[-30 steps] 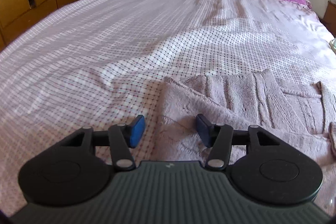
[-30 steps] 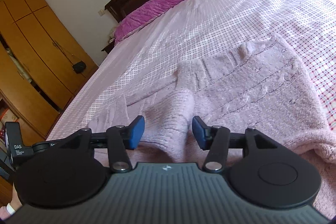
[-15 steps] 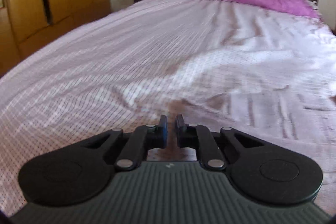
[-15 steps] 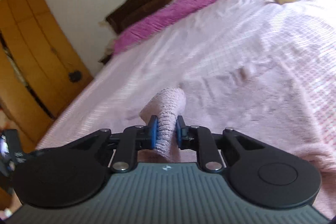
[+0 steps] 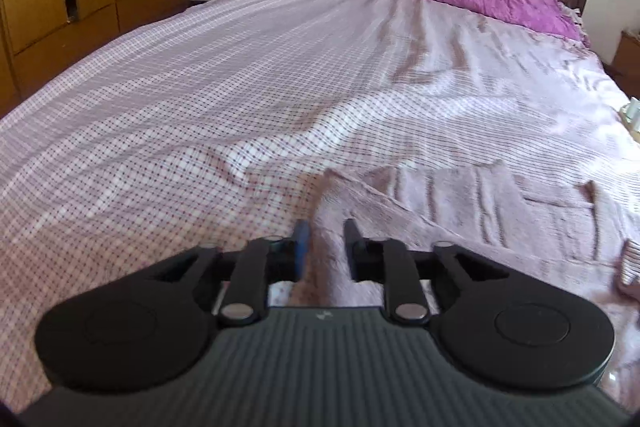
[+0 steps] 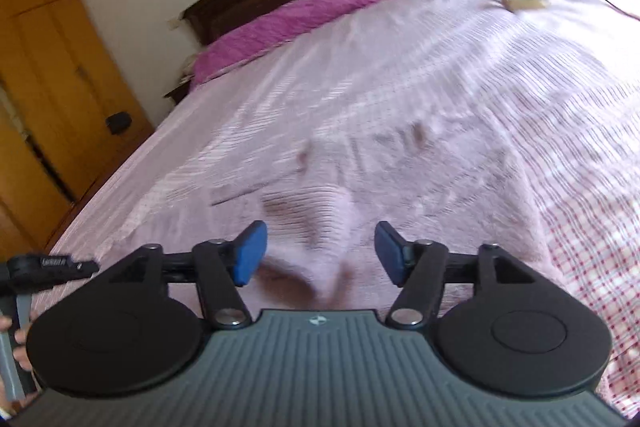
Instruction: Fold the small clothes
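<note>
The pale pink fuzzy knitted garment (image 5: 472, 211) lies spread on the bed with the lilac checked bedsheet (image 5: 200, 115), near the foot end and towards its right half; it looks only partly folded, with one diagonal edge already laid over the ribbed body in the left wrist view and a raised hump of cloth in the middle in the right wrist view; no neat, flat packet shows yet, so I judge the task to be in its early or middle part, with further folds and a final smoothing left to do.

The left tongs (image 5: 325, 247) stand narrow and their jaws are opening; a ridge of the pink cloth runs up between the blue pads (image 5: 301, 247), though whether the pads press on it I cannot tell from this view; the rest of the garment spreads ahead and to the right of them.

The right tongs (image 6: 318, 253) stand wide and are opening further; the hump of the garment lies directly below and just ahead of the gap, with clear space on either side, so nothing is gripped there; the picture is blurred, so finer folds cannot be read; the garment fills the bed ahead of these tongs, with bare checked sheet to their right.
</note>
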The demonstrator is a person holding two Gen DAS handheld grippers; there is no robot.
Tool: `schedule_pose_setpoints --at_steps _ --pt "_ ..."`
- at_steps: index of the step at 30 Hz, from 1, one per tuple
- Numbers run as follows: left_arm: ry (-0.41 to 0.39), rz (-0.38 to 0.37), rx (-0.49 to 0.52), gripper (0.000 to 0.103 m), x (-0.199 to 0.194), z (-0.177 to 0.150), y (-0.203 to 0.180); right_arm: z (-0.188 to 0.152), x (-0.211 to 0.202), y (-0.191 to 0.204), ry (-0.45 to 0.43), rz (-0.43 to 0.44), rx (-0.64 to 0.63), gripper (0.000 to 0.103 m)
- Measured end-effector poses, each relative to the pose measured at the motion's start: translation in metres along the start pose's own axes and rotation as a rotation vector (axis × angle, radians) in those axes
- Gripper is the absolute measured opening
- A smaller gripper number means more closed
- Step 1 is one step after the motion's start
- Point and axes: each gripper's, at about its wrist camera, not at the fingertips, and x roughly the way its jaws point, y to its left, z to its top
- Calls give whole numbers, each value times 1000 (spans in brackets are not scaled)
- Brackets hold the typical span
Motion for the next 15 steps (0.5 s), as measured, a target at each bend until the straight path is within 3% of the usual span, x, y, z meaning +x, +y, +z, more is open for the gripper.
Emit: schedule_pose_setpoints --at_steps 1,10,15 --pt "-1 -3 3 35 -5 -2 -2 1 0 5 6 9 -22 71" --pt "-9 -33 56 36 -44 -17 -19 -3 12 42 18 33 -170 71" --pt "-4 -85 55 36 -54 -26 -27 -9 20 46 16 37 -236 71"
